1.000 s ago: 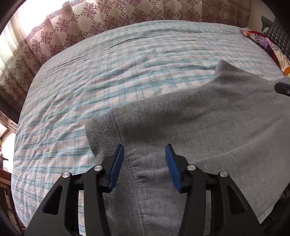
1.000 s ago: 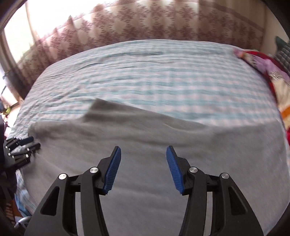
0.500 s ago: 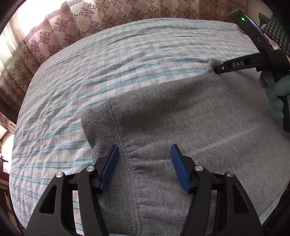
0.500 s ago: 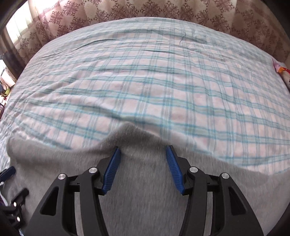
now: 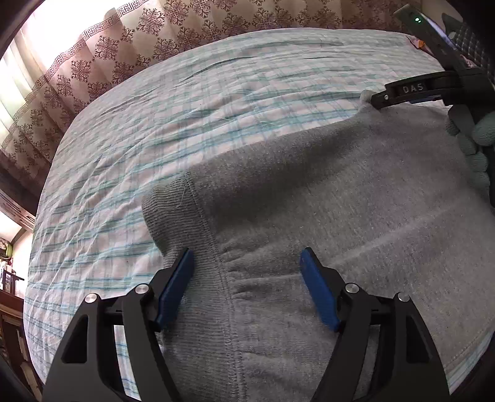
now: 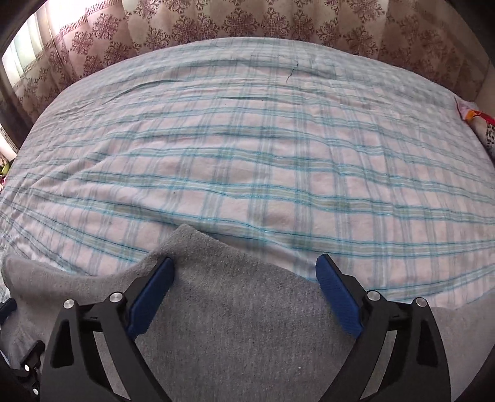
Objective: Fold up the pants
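Note:
Grey sweatpants [image 5: 324, 191] lie flat on the plaid bed sheet [image 5: 185, 102], ribbed waistband [image 5: 173, 210] at the left end. My left gripper [image 5: 247, 266] is open, its jaws spread over the waistband seam, low above the cloth. My right gripper [image 6: 244, 272] is open over the far edge of the pants [image 6: 232, 309], where a raised corner [image 6: 185, 235] pokes up by its left finger. In the left wrist view the right gripper's black body [image 5: 433, 86] and gloved hand [image 5: 476, 142] sit at the pants' far right corner.
The bed is covered by a pink sheet with teal plaid [image 6: 247, 154]. A patterned brown curtain [image 6: 247, 21] hangs behind it. A colourful pillow [image 6: 476, 123] lies at the right edge. Dark furniture [image 5: 12, 303] stands left of the bed.
Both grippers' jaws have spread wider. The right gripper has moved forward to the pants' far edge. The left gripper stays over the waistband.

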